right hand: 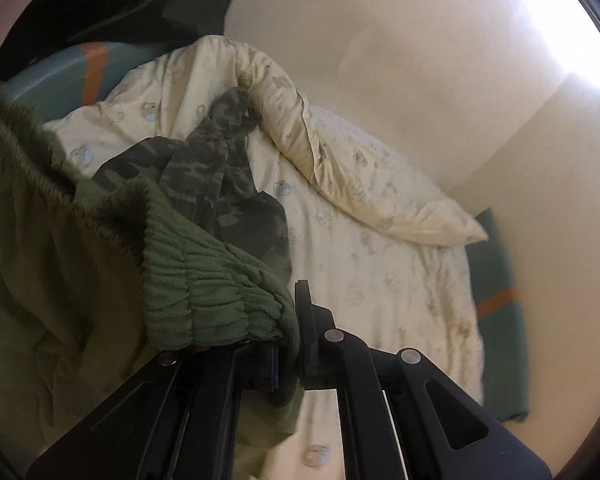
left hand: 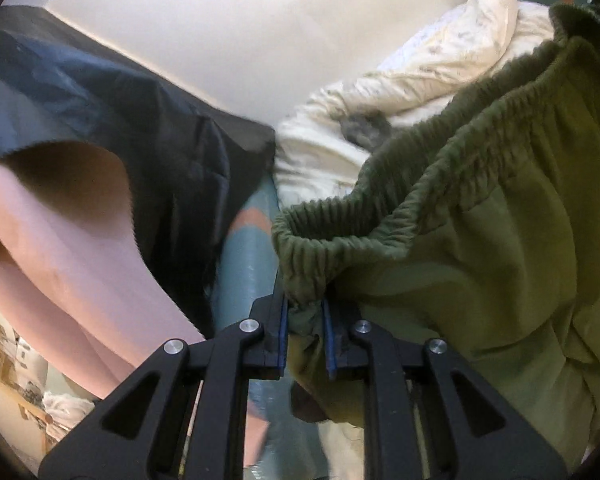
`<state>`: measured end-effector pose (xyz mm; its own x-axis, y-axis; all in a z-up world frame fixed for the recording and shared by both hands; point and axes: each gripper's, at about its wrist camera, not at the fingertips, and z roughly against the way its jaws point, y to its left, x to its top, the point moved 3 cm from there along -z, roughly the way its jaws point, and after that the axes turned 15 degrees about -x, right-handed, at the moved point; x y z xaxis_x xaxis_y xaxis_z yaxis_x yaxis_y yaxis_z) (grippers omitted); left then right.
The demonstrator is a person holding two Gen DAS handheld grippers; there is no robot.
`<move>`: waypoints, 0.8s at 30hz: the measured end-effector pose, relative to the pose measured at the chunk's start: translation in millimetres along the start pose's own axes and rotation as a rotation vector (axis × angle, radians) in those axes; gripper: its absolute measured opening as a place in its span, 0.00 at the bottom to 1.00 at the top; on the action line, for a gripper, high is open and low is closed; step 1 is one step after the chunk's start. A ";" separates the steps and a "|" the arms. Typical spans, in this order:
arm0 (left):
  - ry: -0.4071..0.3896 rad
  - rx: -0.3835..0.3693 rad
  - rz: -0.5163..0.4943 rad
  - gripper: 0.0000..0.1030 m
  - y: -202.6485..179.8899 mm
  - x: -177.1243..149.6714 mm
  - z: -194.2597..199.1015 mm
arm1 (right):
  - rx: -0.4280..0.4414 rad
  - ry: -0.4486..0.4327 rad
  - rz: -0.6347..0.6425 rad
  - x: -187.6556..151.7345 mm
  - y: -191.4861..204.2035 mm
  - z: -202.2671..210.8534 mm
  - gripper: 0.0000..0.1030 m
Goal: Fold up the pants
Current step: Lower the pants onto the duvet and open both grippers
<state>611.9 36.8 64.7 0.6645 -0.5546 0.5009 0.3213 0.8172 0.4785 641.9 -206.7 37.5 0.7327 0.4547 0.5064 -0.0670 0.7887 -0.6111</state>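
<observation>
Left hand-held gripper clamped, right hand-held gripper seemingly clamped

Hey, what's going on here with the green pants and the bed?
A person is holding olive green pants by the elastic waistband, one hand-held gripper at each end. The left hand-held gripper pinches a bunched bit of the waistband, and the right hand-held gripper is clamped on the other end. The pants hang between them above a bed with a cream comforter, where a camouflage garment lies crumpled. No fold has been made yet.
</observation>
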 end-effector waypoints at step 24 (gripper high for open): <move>0.030 -0.314 0.464 0.97 -31.0 -150.4 78.0 | 0.218 0.097 -0.155 -127.9 -3.1 59.0 0.93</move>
<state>449.4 82.6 30.7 0.8015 -0.1245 0.5849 0.1728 0.9846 -0.0273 508.4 -243.0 10.6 0.8061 0.2883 0.5167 -0.0854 0.9208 -0.3806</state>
